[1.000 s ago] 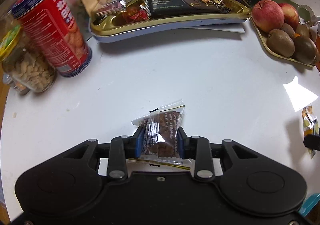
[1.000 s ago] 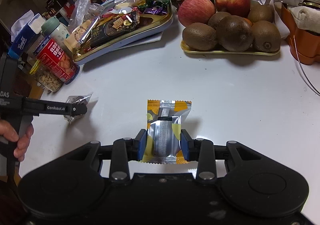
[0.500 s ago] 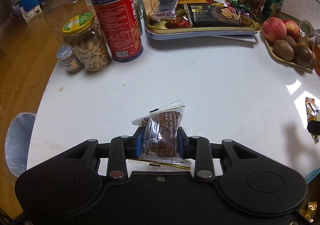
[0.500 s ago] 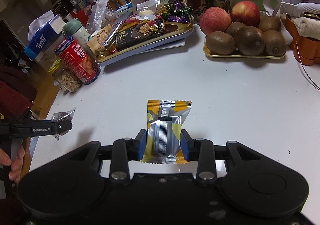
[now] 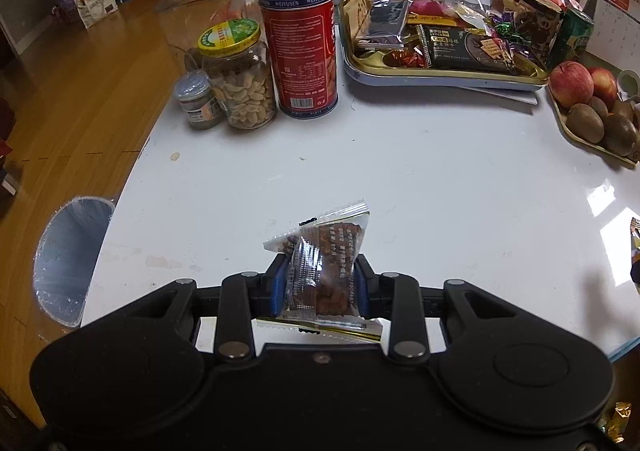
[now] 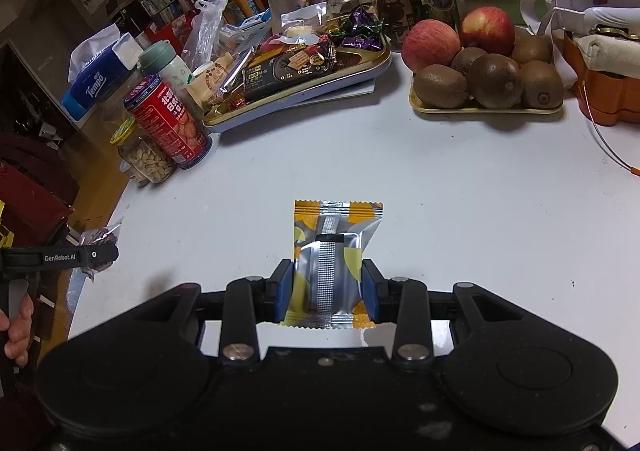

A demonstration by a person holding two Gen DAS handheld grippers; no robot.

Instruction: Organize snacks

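Two claws, each clamped on a packet — left claw (image 5: 319, 283) brown snack (image 5: 326, 273), right claw (image 6: 328, 293) yellow-silver snack (image 6: 334, 261).

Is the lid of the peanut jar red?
No, the peanut jar has a yellow and green lid; the red thing beside it is the biscuit tin.

Dim, warm indoor light with a colder cast on the white tabletop (image 5: 420, 155) — glossy enough to throw a bright glare patch near the right edge of the left wrist view. Soft shadows pooled under the snack tray (image 6: 344, 77) and the fruit plate (image 6: 488, 109); black tool bodies nearly featureless. Strong fisheye bending at the borders — sharp centre, slightly smeared, darker corners.
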